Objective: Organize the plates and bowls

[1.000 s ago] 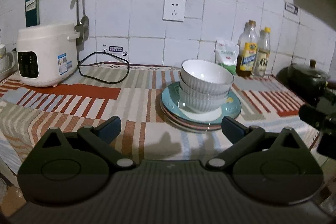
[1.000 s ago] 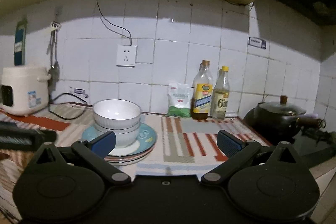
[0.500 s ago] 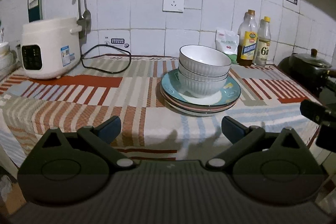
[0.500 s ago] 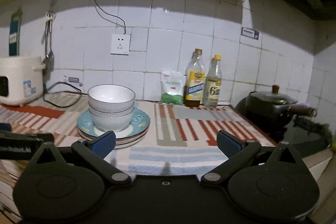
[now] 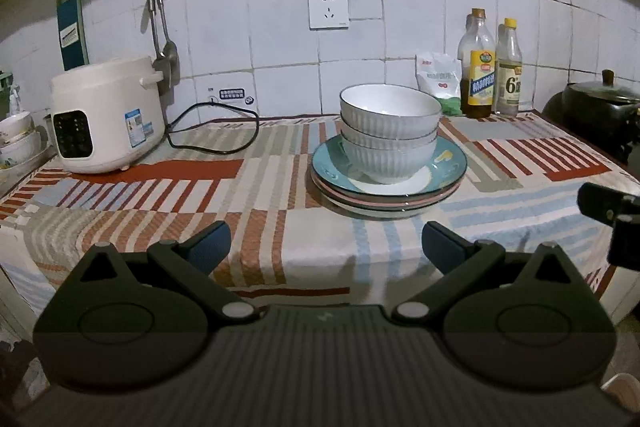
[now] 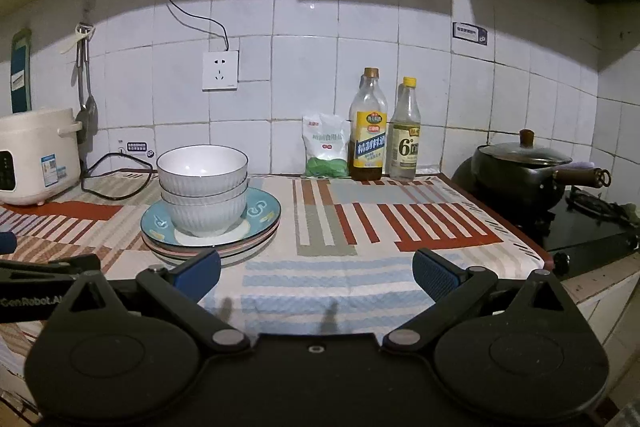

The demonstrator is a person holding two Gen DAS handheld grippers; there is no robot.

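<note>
Two white ribbed bowls (image 5: 389,131) are nested and stand on a stack of plates (image 5: 448,169), teal one on top, on the striped cloth. The same bowls (image 6: 203,187) and plates (image 6: 262,213) show at the left in the right wrist view. My left gripper (image 5: 326,247) is open and empty, held back at the counter's front edge, short of the stack. My right gripper (image 6: 316,273) is open and empty, also back at the front edge, to the right of the stack.
A white rice cooker (image 5: 106,117) with a black cord stands at the left. Two bottles (image 6: 384,131) and a bag (image 6: 326,145) stand by the tiled wall. A black pot (image 6: 524,173) sits on the stove at right. More bowls (image 5: 18,143) sit far left.
Both grippers have drawn back from the stack of bowls and plates toward the counter's front edge. The bowls and plates have not moved.
</note>
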